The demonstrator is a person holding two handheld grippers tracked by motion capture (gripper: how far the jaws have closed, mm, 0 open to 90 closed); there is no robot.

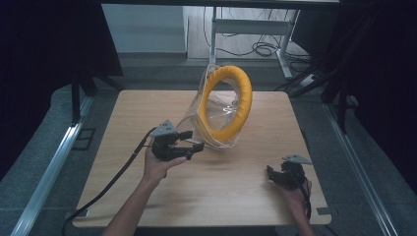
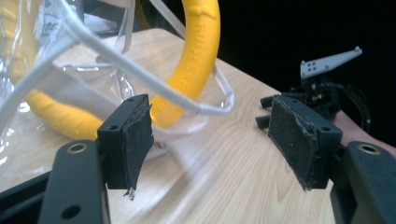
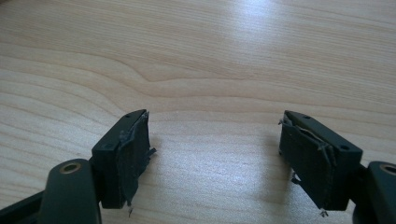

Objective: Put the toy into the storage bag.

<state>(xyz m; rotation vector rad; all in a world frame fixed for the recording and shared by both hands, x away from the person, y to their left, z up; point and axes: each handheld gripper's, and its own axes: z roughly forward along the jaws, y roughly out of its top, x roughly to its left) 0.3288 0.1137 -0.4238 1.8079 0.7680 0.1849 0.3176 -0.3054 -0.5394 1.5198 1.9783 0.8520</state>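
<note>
A yellow ring stands on edge inside a clear plastic bag with white trim, at the middle of the wooden table. My left gripper is open just left of the bag's lower edge, jaws pointing at it. In the left gripper view the ring and the bag's white strap lie just beyond the open left gripper; nothing is between the pads. My right gripper rests open near the table's front right. Bare wood shows between the jaws of the right gripper.
The table's right edge and front edge lie close to the right hand. Beyond the far edge a white metal desk frame stands on the floor with cables. Dark curtains flank both sides. The other gripper appears farther off.
</note>
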